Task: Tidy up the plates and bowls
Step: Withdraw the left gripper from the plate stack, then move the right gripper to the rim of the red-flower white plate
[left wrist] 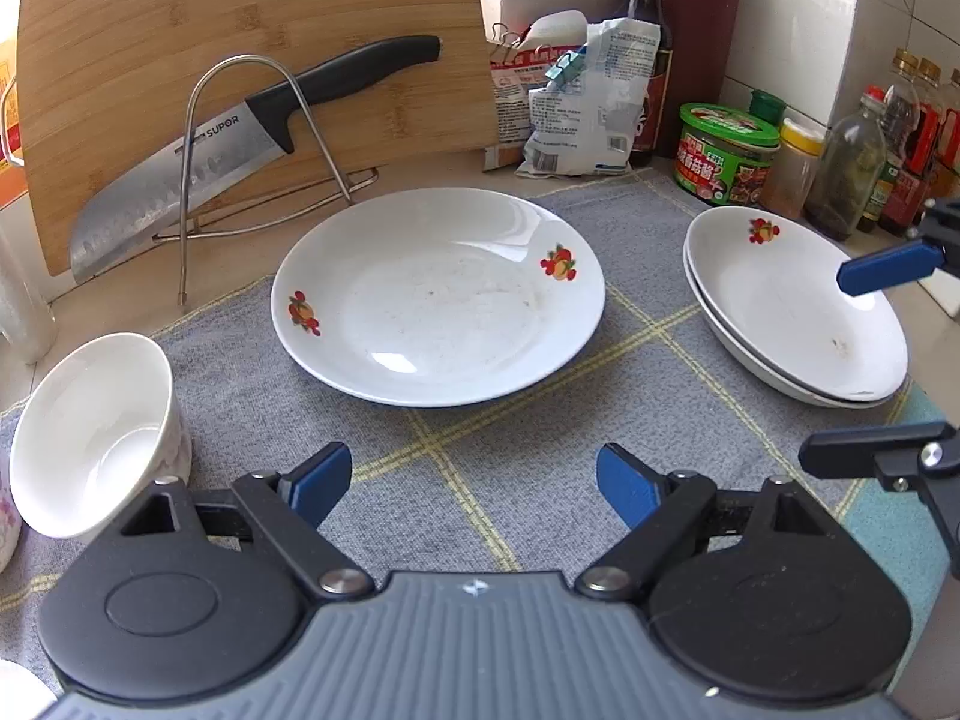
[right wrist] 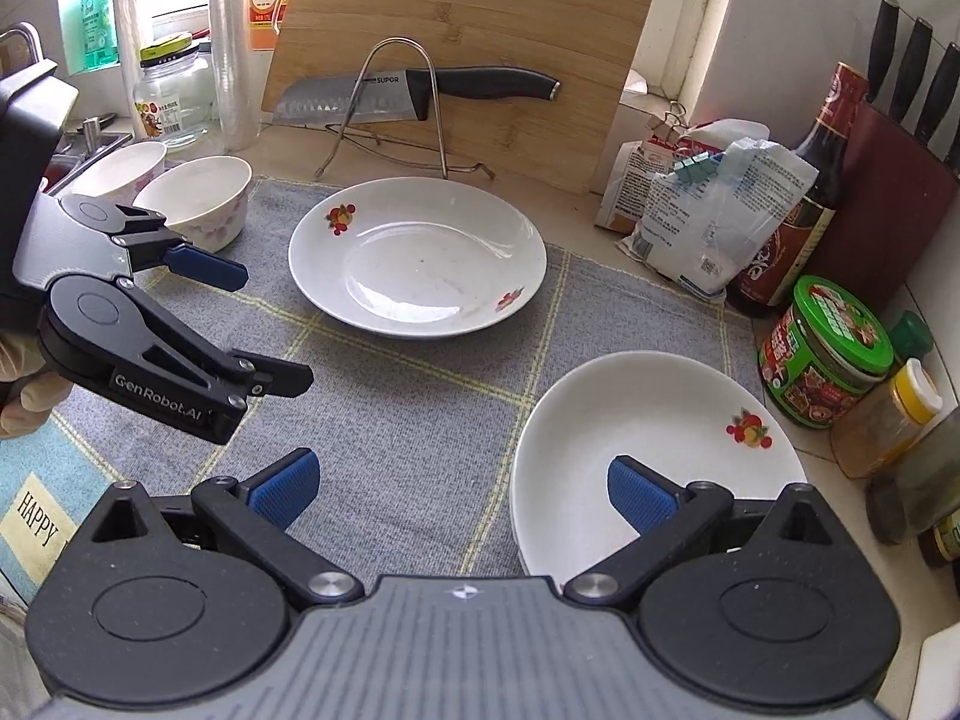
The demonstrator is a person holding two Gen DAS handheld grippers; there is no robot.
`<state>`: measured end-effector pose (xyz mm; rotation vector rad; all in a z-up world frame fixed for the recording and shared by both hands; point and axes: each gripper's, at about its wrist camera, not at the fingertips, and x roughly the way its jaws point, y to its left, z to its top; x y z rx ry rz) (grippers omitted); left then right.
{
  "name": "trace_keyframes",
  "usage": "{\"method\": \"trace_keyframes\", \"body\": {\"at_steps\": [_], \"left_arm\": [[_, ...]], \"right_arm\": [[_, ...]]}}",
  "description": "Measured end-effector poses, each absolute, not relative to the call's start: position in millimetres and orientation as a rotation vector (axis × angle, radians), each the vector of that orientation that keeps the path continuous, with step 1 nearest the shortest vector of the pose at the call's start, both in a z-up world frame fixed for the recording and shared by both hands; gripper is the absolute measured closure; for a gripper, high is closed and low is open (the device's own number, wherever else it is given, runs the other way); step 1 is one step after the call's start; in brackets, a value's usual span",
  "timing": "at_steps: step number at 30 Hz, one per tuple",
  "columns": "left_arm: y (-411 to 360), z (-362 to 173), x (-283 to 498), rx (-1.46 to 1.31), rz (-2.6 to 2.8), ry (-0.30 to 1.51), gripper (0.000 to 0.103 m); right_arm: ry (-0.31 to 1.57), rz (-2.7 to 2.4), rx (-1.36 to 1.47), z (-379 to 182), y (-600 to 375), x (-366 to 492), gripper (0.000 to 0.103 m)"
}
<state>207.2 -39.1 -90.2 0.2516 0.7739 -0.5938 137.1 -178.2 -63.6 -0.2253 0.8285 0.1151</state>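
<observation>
The left gripper (left wrist: pixel 474 483) is held with jaws apart and nothing between them, angled down at the single flowered plate (left wrist: pixel 438 297) lying straight ahead on the grey checked mat (left wrist: pixel 420 450), probably as the next pickup. The right gripper (right wrist: pixel 462 495), also spread and empty, is poised beside the stacked plates (right wrist: pixel 654 450), whose near rim sits under its right finger. Two bowls (right wrist: pixel 198 201) are grouped beyond the left gripper.

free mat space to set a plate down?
Bare grey mat in front of the single plate, between the bowl and the plate stack. Crowded: jars and bottles right, knife rack behind.
</observation>
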Motion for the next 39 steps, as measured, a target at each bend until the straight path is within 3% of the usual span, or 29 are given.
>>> {"method": "trace_keyframes", "body": {"at_steps": [20,27,39], "left_arm": [[-56,-117,234,0.210,-0.466,0.840,0.014],[-56,-121,243,0.206,-0.465,0.841,0.001],[-55,-124,250,0.203,-0.486,0.806,0.000]], "right_arm": [[0.906,0.397,-0.149,-78,-201,269,0.000],[0.972,0.425,-0.171,-91,-203,311,0.000],[1.092,0.498,-0.151,-115,-202,360,0.000]]}}
